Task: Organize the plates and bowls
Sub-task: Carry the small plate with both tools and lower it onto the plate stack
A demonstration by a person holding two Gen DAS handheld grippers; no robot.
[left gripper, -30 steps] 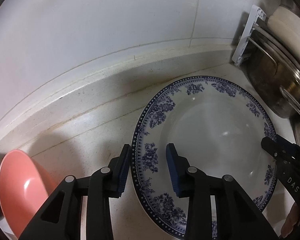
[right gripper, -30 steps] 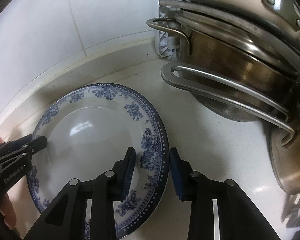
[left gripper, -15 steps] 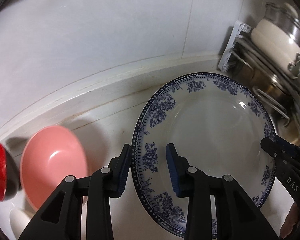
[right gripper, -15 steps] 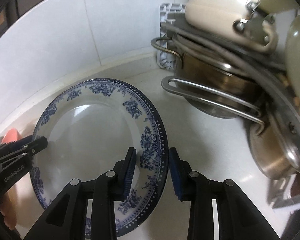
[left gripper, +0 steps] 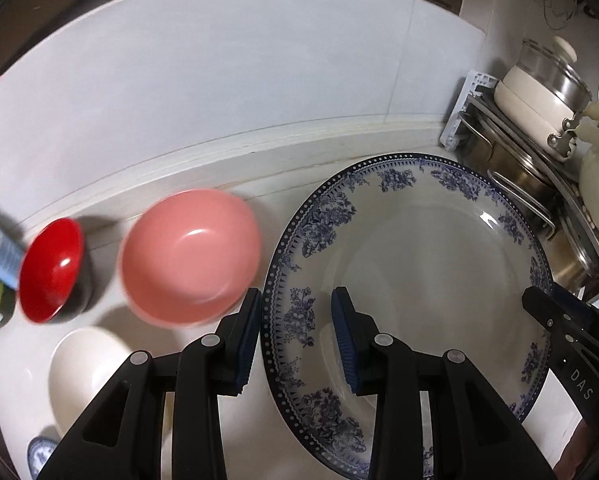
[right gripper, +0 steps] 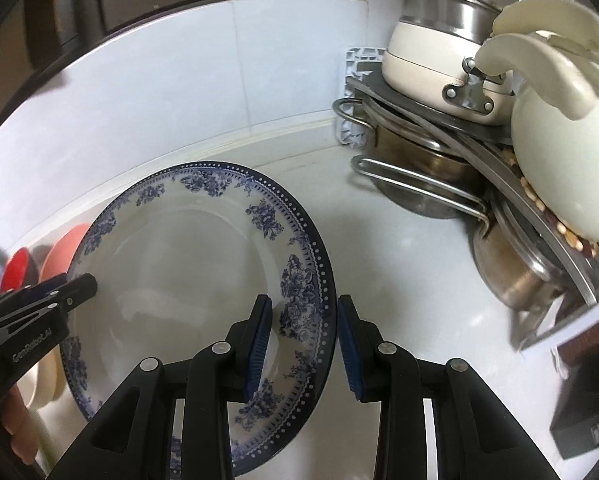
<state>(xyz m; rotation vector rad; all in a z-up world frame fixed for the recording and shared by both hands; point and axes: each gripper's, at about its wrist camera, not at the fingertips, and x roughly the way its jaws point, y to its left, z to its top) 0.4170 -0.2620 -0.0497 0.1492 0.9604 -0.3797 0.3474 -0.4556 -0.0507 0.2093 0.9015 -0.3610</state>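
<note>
While both grippers straddle opposite rims of the blue-patterned plate [left gripper: 411, 280], the left gripper [left gripper: 295, 344] and right gripper [right gripper: 303, 346] have jaws spread, not pinching. Left of the left jaws sit a pink bowl [left gripper: 189, 256] and red bowl [left gripper: 49, 270].

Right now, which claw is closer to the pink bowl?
Left. The left claw straddles the plate rim right beside the pink bowl. The right claw straddles the rim on the opposite side.
</note>
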